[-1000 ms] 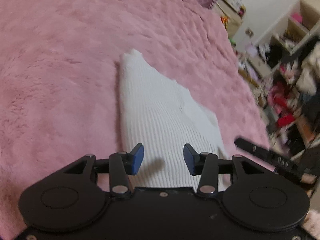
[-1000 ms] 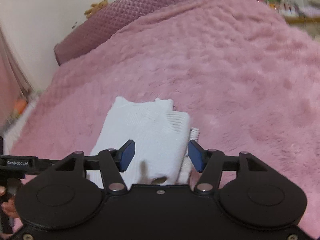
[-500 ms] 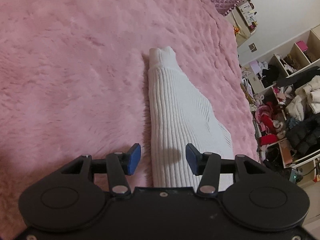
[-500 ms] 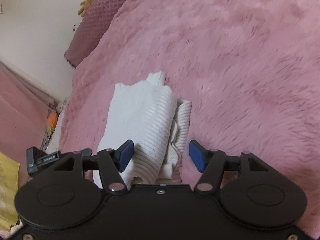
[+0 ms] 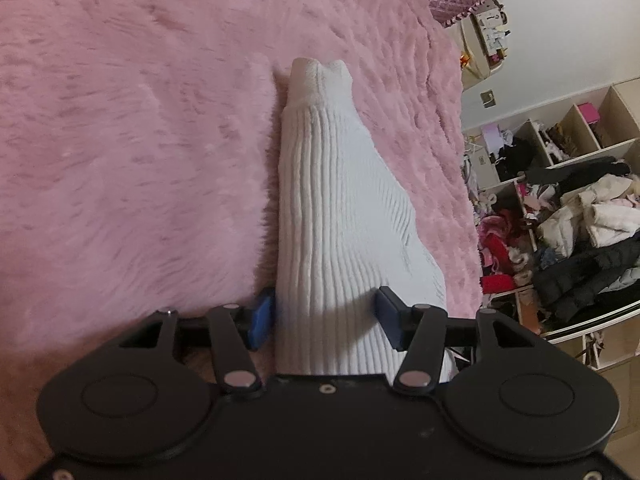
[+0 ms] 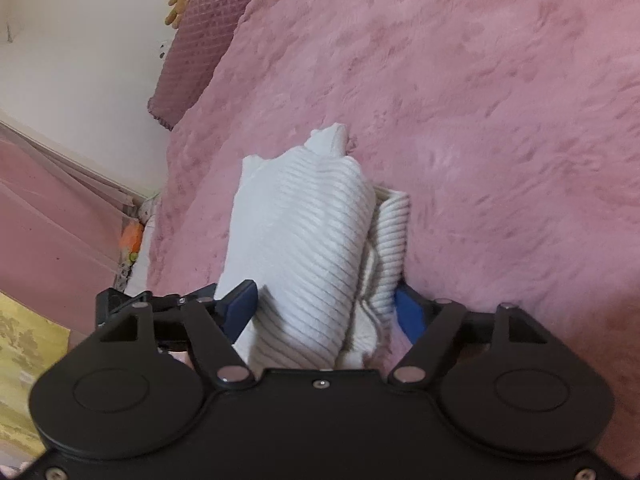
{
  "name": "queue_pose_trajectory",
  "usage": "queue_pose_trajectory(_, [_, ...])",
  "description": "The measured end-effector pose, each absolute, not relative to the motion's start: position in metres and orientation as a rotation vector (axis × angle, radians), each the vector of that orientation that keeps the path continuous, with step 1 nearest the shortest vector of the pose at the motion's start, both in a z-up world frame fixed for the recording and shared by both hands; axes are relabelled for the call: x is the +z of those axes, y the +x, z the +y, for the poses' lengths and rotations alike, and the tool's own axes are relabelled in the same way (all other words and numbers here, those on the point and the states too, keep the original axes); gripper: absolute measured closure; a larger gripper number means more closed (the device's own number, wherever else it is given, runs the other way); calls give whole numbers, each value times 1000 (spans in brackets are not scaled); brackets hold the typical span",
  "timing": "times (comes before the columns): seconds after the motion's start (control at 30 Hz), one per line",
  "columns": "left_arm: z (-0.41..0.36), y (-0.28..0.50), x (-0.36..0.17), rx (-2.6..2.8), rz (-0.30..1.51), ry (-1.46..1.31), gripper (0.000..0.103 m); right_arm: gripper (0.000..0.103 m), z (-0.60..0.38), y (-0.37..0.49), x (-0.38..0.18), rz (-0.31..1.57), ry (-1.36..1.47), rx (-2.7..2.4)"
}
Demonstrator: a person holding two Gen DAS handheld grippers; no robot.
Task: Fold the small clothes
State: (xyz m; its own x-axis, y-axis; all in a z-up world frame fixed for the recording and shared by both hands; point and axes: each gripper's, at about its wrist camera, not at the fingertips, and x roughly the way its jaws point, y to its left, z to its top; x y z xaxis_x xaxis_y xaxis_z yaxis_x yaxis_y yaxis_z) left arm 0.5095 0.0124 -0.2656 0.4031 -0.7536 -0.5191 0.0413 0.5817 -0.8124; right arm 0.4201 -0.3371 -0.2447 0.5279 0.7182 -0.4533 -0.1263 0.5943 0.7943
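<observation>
A white ribbed knit garment (image 5: 336,216) lies folded on the pink fluffy blanket (image 5: 132,152). My left gripper (image 5: 326,316) is open, its blue pads either side of the garment's near end. In the right wrist view the garment (image 6: 304,248) shows as a thick folded bundle with a looser layer on its right. My right gripper (image 6: 324,312) is open, with the bundle's near end lying between its pads. Whether any pad touches the cloth is unclear.
The blanket (image 6: 500,128) covers the bed. A quilted purple pillow (image 6: 200,36) and a small teddy bear (image 6: 182,0) are at the bed's head. Cluttered shelves with piled clothes (image 5: 580,232) stand beside the bed. A pink curtain (image 6: 44,208) hangs at the left.
Both grippers have lowered and moved in around the garment's near end, which now lies between the open pads. The garment looks more bunched into a narrow bundle than one second ago.
</observation>
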Motion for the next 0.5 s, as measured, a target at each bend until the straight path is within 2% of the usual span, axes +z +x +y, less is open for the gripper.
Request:
queue_pose_trajectory(0.13, [2, 513, -262, -618, 1020, -798, 50, 25, -322, 429, -243, 882, 761, 598])
queue_pose_trajectory(0.23, [-3, 514, -260, -636, 1004, -769, 52, 38, -313, 432, -242, 883, 735, 606])
queue_pose_trajectory(0.3, [-1, 513, -262, -636, 1003, -779, 57, 45, -315, 433, -244, 882, 748, 602])
queue_pose_trajectory(0.37, [3, 512, -264, -640, 997, -803, 67, 51, -317, 431, -242, 879, 750, 604])
queue_pose_trajectory(0.5, [5, 510, -260, -660, 978, -831, 71, 55, -316, 427, -234, 859, 750, 604])
